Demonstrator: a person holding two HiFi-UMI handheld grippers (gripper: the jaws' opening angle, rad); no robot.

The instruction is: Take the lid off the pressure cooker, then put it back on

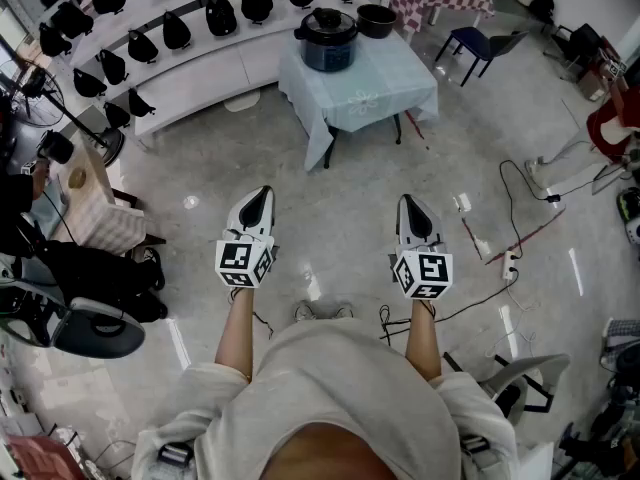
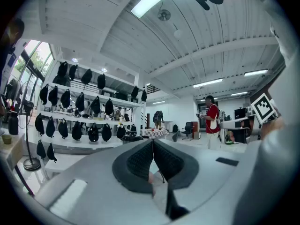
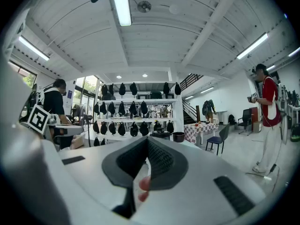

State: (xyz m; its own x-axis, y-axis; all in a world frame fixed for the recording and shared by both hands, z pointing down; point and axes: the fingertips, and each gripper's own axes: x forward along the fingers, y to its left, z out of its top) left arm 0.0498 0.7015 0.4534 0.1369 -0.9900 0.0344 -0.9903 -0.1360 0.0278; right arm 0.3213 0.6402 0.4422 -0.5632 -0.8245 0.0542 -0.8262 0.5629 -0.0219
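Just one pressure cooker [image 1: 327, 38], lidded

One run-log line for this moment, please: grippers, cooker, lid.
stage: pre-approach | left gripper: shut, empty | right gripper: shut, empty | pressure cooker: on table, well ahead of both grippers | lid: on cooker

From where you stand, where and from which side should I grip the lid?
Probably the raised handle atop the lid, from above: the lid sits flat on the upright cooker, and only that bump stands proud. The left claw and right claw are shut; open one first.
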